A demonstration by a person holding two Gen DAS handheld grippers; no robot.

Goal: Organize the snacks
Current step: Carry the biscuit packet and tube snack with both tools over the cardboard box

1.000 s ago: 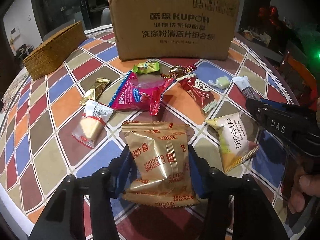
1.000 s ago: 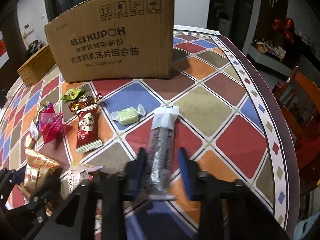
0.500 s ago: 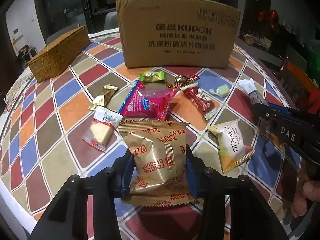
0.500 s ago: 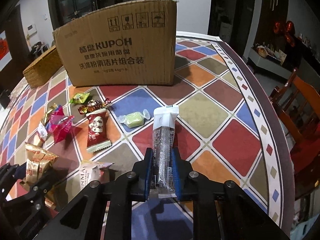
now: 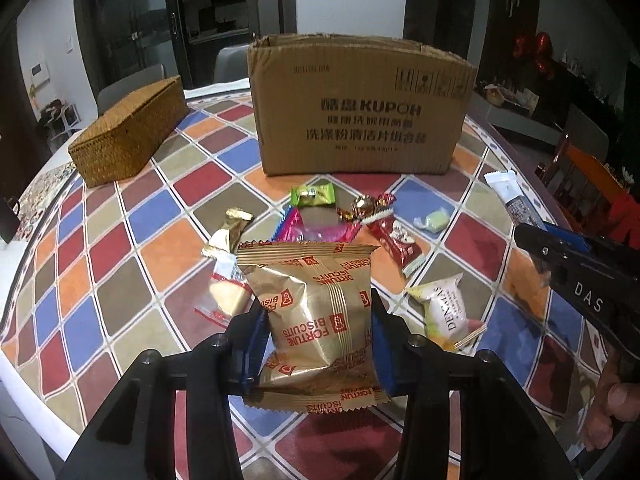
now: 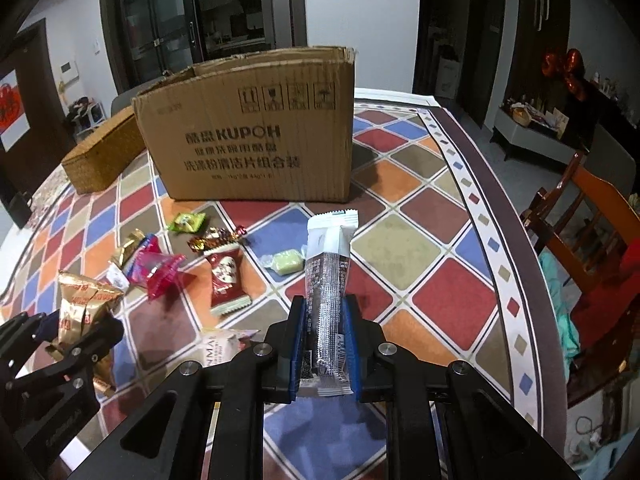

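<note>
My left gripper [image 5: 316, 336] is shut on a gold Fortune Biscuits packet [image 5: 316, 312] and holds it off the table. The right gripper [image 6: 325, 332] is shut on a slim white and silver stick packet [image 6: 330, 276], also lifted. Loose snacks lie between us and an open-topped cardboard box [image 5: 360, 116]: a pink pack [image 5: 320, 232], a green candy [image 5: 314, 196], a red sachet [image 5: 396, 240], a pale green sweet [image 5: 434, 220], a Denmas packet [image 5: 450, 312] and a gold wrapper [image 5: 236, 224]. The right gripper with its stick packet [image 5: 508, 196] also appears at the left wrist view's right edge.
A woven basket [image 5: 128, 132] stands left of the box on the chequered tablecloth [image 5: 120, 240]. An orange wooden chair [image 6: 588, 216] stands off the table's right edge. A thumb [image 5: 620, 400] of the person shows at lower right.
Both grippers closed onto their packets and rose with them off the table. The gold packet and the stick packet now hang above the cloth.
</note>
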